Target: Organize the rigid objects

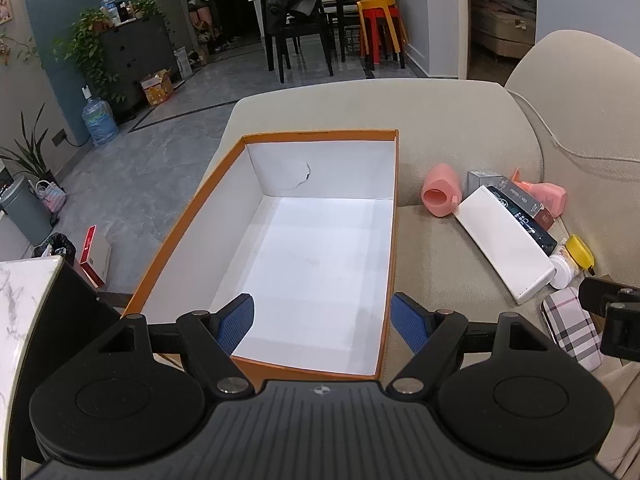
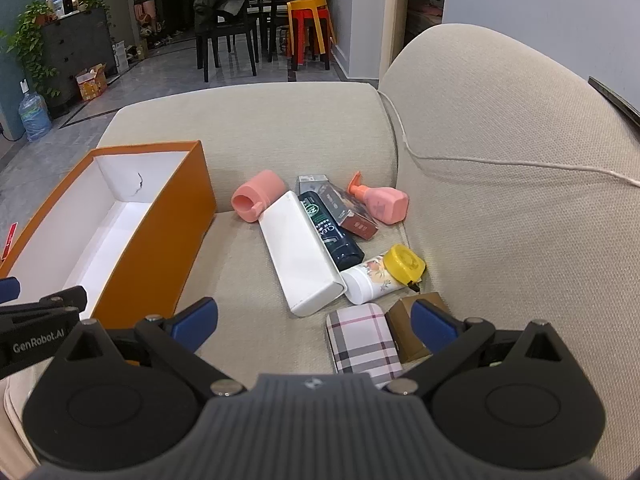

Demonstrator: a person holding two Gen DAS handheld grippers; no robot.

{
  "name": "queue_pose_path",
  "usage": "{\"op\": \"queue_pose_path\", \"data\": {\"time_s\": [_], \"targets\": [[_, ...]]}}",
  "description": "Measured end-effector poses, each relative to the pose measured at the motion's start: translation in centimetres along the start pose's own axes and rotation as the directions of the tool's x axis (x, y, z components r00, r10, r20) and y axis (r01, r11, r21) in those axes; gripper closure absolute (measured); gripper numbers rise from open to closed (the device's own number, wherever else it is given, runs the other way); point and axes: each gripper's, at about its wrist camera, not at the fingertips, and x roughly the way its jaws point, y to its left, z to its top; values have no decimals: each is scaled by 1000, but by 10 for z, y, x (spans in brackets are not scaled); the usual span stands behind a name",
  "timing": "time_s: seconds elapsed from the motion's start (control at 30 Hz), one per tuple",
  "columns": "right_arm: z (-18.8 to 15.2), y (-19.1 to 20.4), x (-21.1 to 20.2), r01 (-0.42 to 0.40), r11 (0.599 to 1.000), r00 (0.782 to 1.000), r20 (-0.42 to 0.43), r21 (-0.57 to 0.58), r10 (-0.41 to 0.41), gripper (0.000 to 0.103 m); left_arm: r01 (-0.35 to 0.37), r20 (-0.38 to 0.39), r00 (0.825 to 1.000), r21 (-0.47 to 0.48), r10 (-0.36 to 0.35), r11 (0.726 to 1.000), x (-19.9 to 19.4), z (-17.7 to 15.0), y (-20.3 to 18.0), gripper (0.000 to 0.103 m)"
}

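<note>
Beige fabric sofa carries an empty orange cardboard box at left of the right-wrist frame and jumbled rigid items mid-frame, nearest a plaid hard case, so with left gripper and right gripper both spread empty, packing seems unstarted, next needing a grasp.
</note>
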Motion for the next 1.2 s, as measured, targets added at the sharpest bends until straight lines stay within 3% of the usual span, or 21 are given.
{"op": "queue_pose_path", "data": {"time_s": [1.2], "targets": [[-7,-2,6,-6,1000,1000,-26,10,6,2,27,-9,1000,28,-27,999,1,-3,-7,11]]}}
